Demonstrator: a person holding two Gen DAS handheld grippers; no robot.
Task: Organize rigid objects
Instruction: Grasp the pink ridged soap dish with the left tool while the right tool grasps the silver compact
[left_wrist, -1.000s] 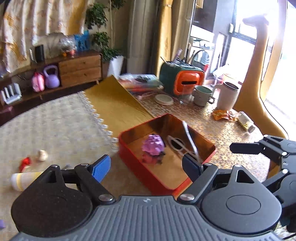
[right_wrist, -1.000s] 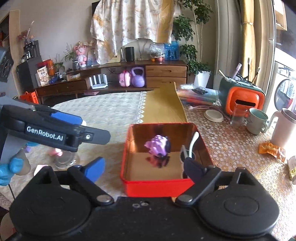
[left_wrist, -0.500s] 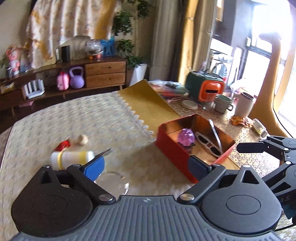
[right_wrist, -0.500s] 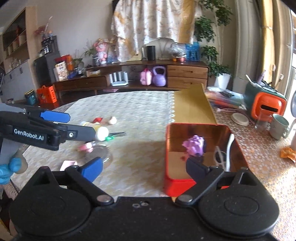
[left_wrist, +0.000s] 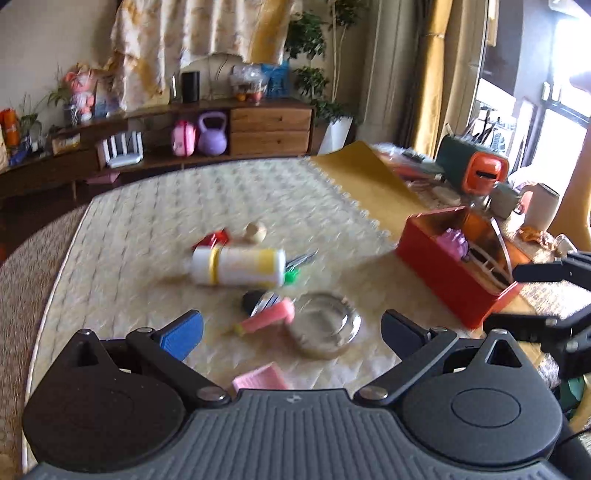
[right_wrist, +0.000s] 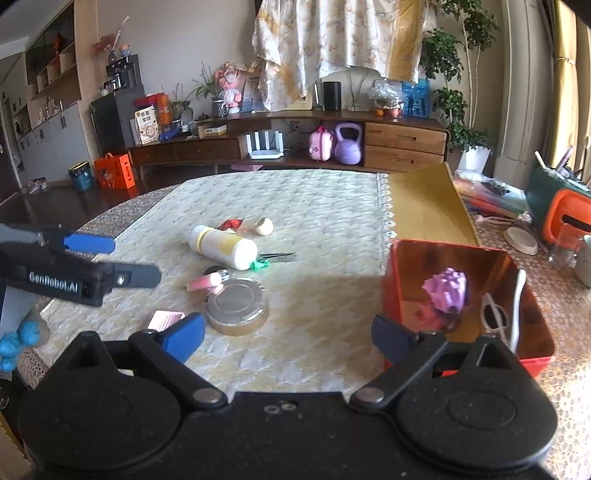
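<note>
Across the cream tablecloth (right_wrist: 314, 206), everything I describe sits relative to the red box (right_wrist: 391, 280) at its right edge. That box stands open, just in front of a yellow board (right_wrist: 424, 206) that slopes up behind it. Inside the box lie a purple toy (right_wrist: 447, 290), a pair of white-framed glasses (right_wrist: 493, 314) and a white spoon (right_wrist: 519, 295) leaning on the right wall.

Well to the left of the box lies a white and yellow bottle (right_wrist: 225, 245) on its side, with a small pair of scissors (right_wrist: 277, 257) with green handles touching its cap end. Nearer to me than the bottle, and still left of the box, sits a round glass dish (right_wrist: 236, 306). A pink brush (right_wrist: 207, 281) lies just beside its far rim, against a small black thing I cannot make out. A pink flat packet (right_wrist: 166, 319) lies left of the dish. Farther from the box, behind the bottle, rest a red wrapper (right_wrist: 229, 223) and a small beige ball (right_wrist: 264, 226).

My left claw (left_wrist: 291, 328) has just been opening and now gapes wide and empty above the dish and brush. My right claw (right_wrist: 288, 332) hangs spread wide too, gripping nothing, with its right finger (right_wrist: 393, 334) in front of the near left corner of the box.
</note>
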